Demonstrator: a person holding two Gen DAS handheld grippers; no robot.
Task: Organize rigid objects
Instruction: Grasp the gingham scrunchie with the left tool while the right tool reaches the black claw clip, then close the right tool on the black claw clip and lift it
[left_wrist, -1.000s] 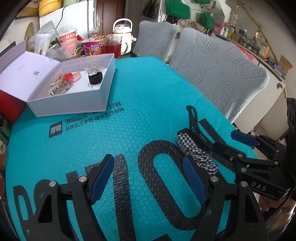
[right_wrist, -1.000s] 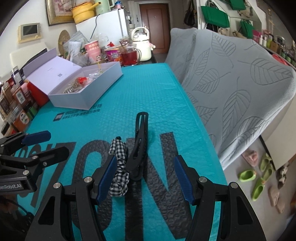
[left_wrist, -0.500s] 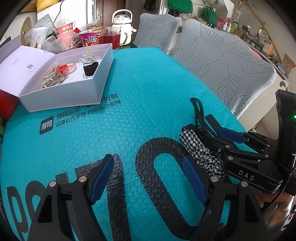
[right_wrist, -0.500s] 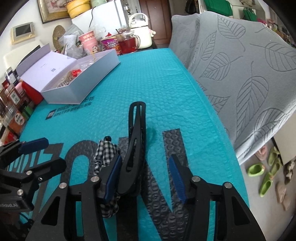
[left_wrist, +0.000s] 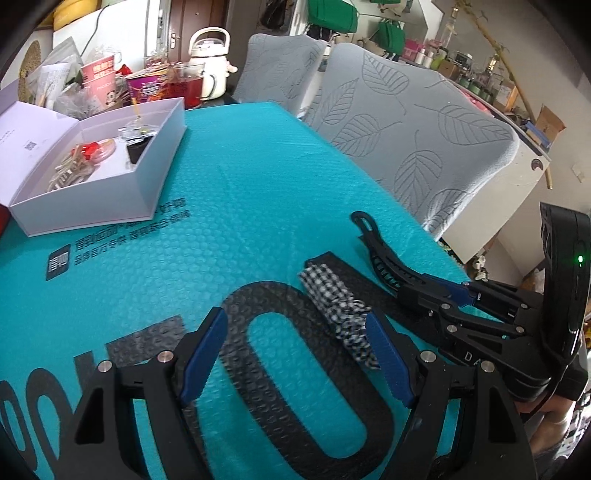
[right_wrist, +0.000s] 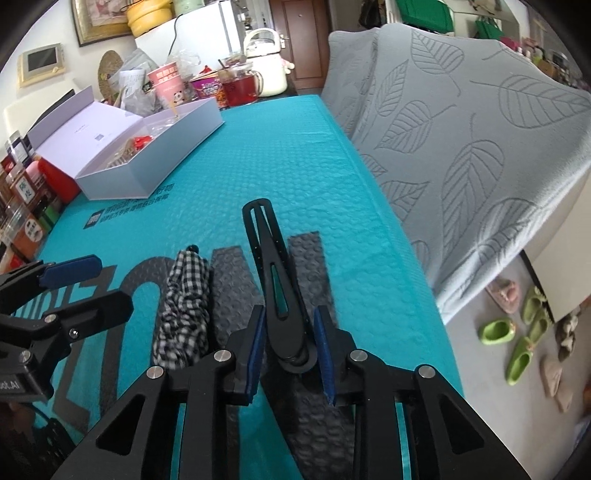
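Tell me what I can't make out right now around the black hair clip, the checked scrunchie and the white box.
- Black hair clip: its hinge end sits between the right gripper pads; in the left wrist view that gripper covers it.
- Checked scrunchie: its near end is hidden behind the left gripper finger.
- White box: its small contents are too small to identify, and the right wrist view's near wall hides most.

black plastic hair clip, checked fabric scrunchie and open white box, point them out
black plastic hair clip (right_wrist: 274, 258), right wrist view, middle of its long arm
checked fabric scrunchie (right_wrist: 183, 295), right wrist view, centre folds
open white box (left_wrist: 110, 201), left wrist view, front wall
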